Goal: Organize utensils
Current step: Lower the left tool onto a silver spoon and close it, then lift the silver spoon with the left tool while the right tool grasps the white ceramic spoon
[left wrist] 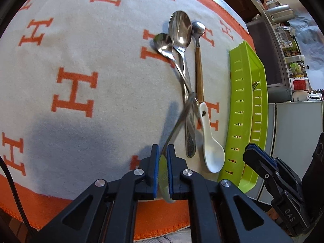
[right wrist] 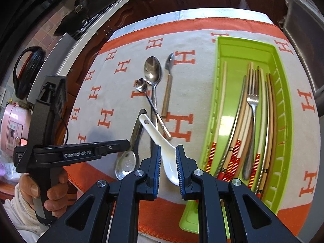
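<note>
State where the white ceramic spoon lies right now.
The white ceramic spoon lies on the blanket, between the metal spoons and the green tray.

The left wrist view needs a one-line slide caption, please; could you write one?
Left gripper shut on a metal spoon beside loose spoons and a green tray.

Cloth: cream, orange H pattern, orange border. Tray right of fingers: lime green. Spoon between fingers: white. Chopsticks in tray: cream, red-orange striped ends. Finger pads: blue.
</note>
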Available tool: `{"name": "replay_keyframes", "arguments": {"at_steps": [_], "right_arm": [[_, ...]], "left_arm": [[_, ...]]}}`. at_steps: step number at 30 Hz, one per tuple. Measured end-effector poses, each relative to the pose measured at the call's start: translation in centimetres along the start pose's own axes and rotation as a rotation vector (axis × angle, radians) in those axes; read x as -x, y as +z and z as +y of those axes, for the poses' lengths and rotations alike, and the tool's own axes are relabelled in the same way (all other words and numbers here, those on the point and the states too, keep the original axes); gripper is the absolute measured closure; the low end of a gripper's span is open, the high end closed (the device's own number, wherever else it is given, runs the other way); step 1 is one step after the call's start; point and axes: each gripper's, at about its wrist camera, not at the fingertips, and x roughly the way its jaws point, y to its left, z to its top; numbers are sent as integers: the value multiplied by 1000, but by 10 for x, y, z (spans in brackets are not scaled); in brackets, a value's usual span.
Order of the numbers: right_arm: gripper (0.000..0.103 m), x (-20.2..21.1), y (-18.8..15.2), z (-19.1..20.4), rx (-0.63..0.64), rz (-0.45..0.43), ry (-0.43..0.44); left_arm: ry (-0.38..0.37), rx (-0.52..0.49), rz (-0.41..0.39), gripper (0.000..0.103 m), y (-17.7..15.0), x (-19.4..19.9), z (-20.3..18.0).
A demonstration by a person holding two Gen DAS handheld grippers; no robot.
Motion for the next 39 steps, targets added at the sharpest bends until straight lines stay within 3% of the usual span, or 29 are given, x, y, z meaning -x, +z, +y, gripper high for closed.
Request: {"name": "replay_keyframes", "arguments": {"at_steps": [5,11,15,21,27,29,30,31,39], "right_arm": [[88,-1,0,8,17,8,-8],[88,-4,-2,6,16,21,-14],[88,-6,-2,6,20,20,-16],[88,-8,-3,9,30,22,-16],[88,-9,-4,10,31,25,-24],[88,-7,-3,8,27,23,-28],[88,-7,-3,7,26,22,-29],[88,-6,-2,6,23,20,-31],[88,-12,1,5,26,36,-39]], "left_arm": [[-24,-2,27,94,0,-7,2],[-37,-51,39,80,-7,-7,-2],[-34,-86,34,76,-13,-4,-3],[2,-207,-89,70,-6,3,-12],[-96,-359,-167,70,-3,-8,-22],[-148,-389,-195,73,-3,-11,-19],[-161,-389,-198,79,-3,-11,-17],[-175,-380,-195,91,-2,-14,-13],[-261,-278,-216,100,-3,-16,13]]}}
